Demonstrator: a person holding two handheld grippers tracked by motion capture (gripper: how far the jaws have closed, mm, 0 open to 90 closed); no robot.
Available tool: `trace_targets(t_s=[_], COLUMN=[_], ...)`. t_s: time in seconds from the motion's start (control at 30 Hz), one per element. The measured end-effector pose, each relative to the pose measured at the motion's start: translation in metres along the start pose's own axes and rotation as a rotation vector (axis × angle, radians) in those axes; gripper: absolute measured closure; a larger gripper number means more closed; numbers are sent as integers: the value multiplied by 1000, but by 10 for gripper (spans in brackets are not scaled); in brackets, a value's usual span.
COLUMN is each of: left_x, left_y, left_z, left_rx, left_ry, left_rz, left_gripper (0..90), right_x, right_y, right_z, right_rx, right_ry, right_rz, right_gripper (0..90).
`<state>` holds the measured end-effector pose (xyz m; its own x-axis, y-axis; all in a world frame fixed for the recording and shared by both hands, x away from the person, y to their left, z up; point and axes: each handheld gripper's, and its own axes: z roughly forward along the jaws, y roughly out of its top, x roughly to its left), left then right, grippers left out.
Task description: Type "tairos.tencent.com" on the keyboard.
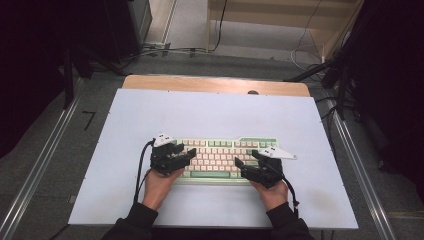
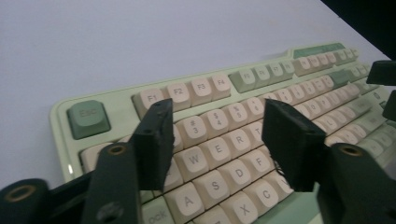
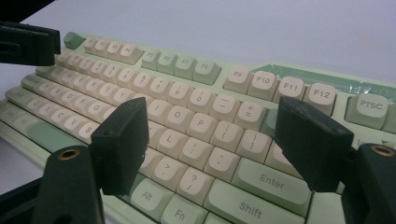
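Mechanical keyboard (image 1: 222,157) lies mid-desk (image 1: 150,115), near person's edge. Left tongs (image 1: 186,154) poised over left keys, wrist level, spread apart, holding nothing. Right tongs (image 1: 246,161) over right keys, gaping, likewise gripping nothing.

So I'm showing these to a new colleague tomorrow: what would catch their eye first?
Probably the pale green keyboard with cream keys, lying near the middle of the white table. Next, the two black tools over it: the left hand-held gripper above the keyboard's left end and the right hand-held gripper above its right end, both with jaws apart and nothing between them.
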<state>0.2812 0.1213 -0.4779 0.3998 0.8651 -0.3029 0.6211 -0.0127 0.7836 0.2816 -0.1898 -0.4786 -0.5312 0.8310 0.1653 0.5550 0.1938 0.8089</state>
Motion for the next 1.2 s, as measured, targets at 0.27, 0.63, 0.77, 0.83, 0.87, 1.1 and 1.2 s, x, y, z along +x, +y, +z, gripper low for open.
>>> trace_targets(t_s=[0.27, 0.63, 0.77, 0.83, 0.87, 1.1, 1.2], left_x=[6, 11, 13, 12, 12, 9, 7], left_y=[-4, -6, -7, -7, -7, -8, -8], left_z=[-3, -8, -9, -9, -9, -9, -9], left_rx=[-42, -54, -56, -55, -54, -53, -55], left_ry=[67, 76, 81, 78, 77, 81, 83], left_rz=[-18, -39, -42, -42, -44, -33, -23], left_gripper=[312, 312, 312, 313, 312, 312, 312], right_x=[-1, 1, 3, 4, 4, 5, 6], right_y=[1, 1, 1, 1, 1, 1, 1], right_z=[-1, 1, 2, 2, 2, 2, 1], right_rx=[-5, 3, 10, 9, 8, 8, 9], right_ry=[0, 4, 9, 11, 9, 15, 16], right_rz=[2, -8, -10, -13, -17, -16, -17], right_gripper=[244, 244, 243, 241, 241, 238, 236])
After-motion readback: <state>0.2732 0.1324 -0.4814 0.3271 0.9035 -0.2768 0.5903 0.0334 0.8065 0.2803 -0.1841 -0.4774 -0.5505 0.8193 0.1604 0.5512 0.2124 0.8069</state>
